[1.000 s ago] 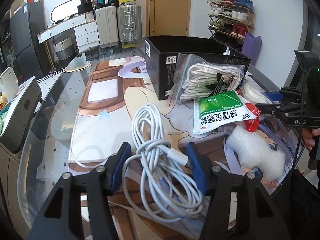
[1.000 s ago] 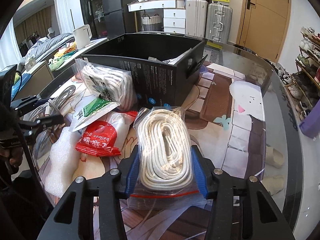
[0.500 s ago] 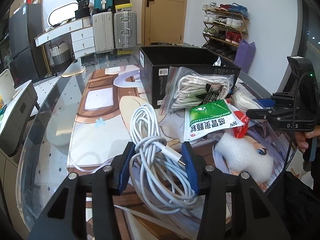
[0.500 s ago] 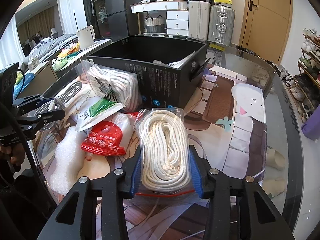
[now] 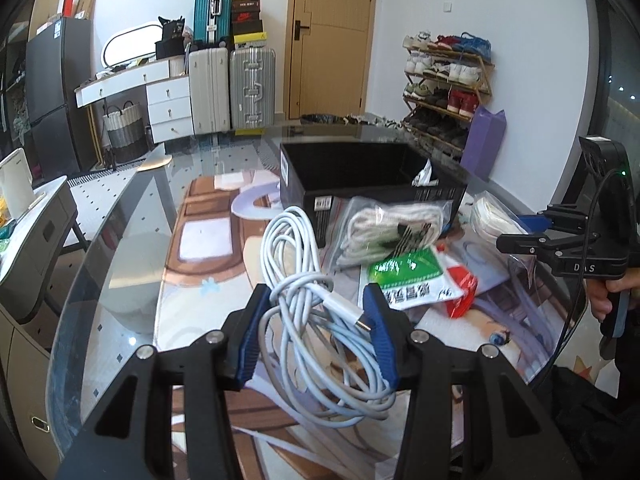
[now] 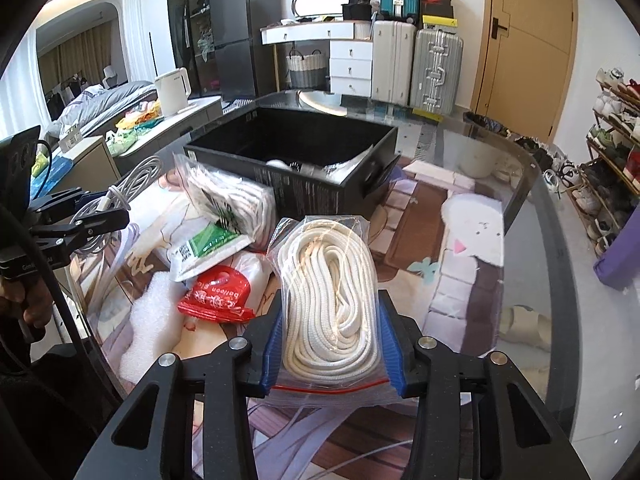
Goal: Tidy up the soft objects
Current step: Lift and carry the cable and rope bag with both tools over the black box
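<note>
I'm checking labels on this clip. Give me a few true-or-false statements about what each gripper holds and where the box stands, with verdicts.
1. The left gripper holds a white cable. True.
2. The right gripper is open. False: it is shut on a bagged rope.
3. The black box stands beyond both grippers. True.
4. The red packet lies inside the box. False: it lies on the table, near the foam.
</note>
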Motion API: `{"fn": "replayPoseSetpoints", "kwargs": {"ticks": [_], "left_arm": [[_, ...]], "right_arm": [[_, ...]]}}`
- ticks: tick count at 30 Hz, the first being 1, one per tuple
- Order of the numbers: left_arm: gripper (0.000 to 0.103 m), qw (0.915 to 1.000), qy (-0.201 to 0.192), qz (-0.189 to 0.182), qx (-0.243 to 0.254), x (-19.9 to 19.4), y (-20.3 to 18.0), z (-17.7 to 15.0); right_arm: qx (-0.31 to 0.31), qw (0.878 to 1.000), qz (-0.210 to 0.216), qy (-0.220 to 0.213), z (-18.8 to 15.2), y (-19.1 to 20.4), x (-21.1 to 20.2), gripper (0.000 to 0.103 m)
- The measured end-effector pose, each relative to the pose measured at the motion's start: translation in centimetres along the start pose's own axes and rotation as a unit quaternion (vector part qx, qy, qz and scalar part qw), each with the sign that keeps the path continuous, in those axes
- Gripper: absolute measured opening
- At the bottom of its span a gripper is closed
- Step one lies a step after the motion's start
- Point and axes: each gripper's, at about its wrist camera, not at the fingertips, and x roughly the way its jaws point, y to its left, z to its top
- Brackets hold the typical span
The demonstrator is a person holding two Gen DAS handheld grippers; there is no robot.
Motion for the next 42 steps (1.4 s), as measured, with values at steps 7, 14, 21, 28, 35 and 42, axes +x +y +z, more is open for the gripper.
{"fn": "replayPoseSetpoints", "kwargs": {"ticks": [7,14,21,28,35,42], "left_arm": [[0.047,0.9997,-0.023,-0.006,0.006,-0.7,-0.3,1.5],[0.047,0.9991,-0.038,-0.013,0.012,-0.5,-0.7,3.3],[0.047,0.9983,-0.049,-0.018,0.025,0.1,-1.3,5.0],[0.047,0.997,-0.063,-0.023,0.037,0.5,-2.0,6.9],[0.047,0.9965,-0.067,-0.033,0.037,1.8,-2.3,8.4],[0.047,0.9969,-0.057,-0.034,0.042,3.6,-2.5,9.0]], "right_arm": [[0.0,0.999,0.001,-0.033,0.5,0.3,-2.2,0.042],[0.002,0.998,0.003,-0.07,2.0,0.7,-3.1,0.042],[0.002,0.995,0.01,-0.102,4.2,1.3,-3.7,0.042],[0.001,0.994,0.016,-0.113,6.0,1.4,-3.5,0.042],[0.003,0.993,0.022,-0.115,7.4,1.3,-2.8,0.042],[0.009,0.993,0.022,-0.117,9.1,1.0,-1.4,0.042]]}}
